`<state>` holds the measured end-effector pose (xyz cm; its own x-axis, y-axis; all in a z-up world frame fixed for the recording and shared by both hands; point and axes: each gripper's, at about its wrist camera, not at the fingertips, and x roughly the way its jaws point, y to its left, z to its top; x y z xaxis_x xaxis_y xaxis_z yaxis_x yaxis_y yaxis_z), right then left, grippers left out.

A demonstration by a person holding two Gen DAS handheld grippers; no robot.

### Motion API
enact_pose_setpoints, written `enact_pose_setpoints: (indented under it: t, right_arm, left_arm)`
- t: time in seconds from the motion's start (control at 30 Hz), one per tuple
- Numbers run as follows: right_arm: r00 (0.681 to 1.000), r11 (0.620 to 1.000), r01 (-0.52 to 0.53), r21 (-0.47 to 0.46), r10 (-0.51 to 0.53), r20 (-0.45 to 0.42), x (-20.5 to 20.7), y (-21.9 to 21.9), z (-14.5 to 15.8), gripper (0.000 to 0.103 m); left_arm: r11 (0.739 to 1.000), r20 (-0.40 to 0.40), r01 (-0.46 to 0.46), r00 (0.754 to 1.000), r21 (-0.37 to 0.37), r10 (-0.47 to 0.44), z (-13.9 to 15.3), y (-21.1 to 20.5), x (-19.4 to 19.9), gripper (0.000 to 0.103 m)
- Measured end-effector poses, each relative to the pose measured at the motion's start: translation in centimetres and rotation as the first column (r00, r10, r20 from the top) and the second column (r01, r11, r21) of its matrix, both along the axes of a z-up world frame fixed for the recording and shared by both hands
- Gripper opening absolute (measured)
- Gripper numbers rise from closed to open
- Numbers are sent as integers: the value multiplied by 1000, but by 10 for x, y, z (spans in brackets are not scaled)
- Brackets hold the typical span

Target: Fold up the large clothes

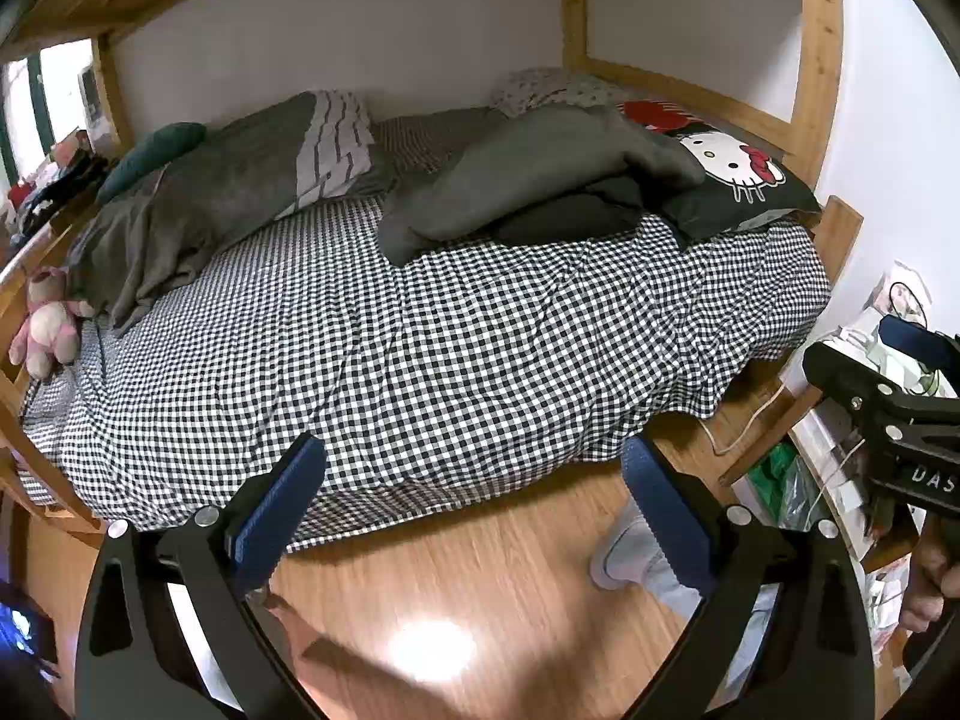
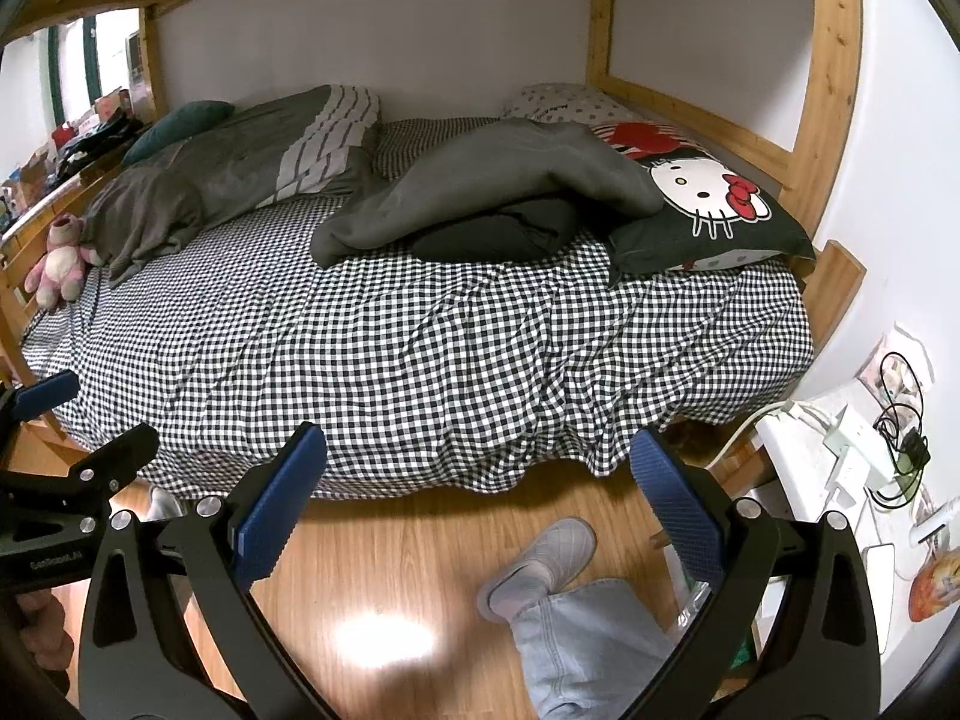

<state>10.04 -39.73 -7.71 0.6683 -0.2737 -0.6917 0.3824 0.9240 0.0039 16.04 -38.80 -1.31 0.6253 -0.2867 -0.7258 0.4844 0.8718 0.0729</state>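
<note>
A large grey garment lies crumpled on the far right of a bed with a black-and-white checked sheet, over a darker piece. My left gripper is open and empty above the wooden floor, in front of the bed's near edge. My right gripper is open and empty too, at about the same distance from the bed. The right gripper shows at the right edge of the left wrist view; the left one shows at the left edge of the right wrist view.
A Hello Kitty pillow lies right of the garment. A grey striped duvet and a pink plush toy sit at the left. Wooden bunk posts frame the bed. A white side table with cables stands right. My slippered foot is on the floor.
</note>
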Motion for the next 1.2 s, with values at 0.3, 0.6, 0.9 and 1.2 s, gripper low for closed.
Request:
enact_pose_setpoints:
  t: [0.3,0.6,0.9,1.2]
  right_arm:
    - [1000,1000,-1,2,1,-1,0,0,-1,100]
    - [1000,1000,-1,3,1,0,-1,-1,0,100]
    - [1000,1000,-2,2,2,0,0,-1,1,100]
    - [1000,1000,-1,2,1,0,-1,0,1,100]
  left_arm:
    - [1000,-4,1,1000,0,-1,0,-1,-1,97]
    - [1000,-4,6,1000,2,-6,0,-2,-2,97]
    - [1000,3,4,1000,3,-4,-1,-3,-3,97]
    - [1000,-1,6,1000,0,-6,0,0,-2,97]
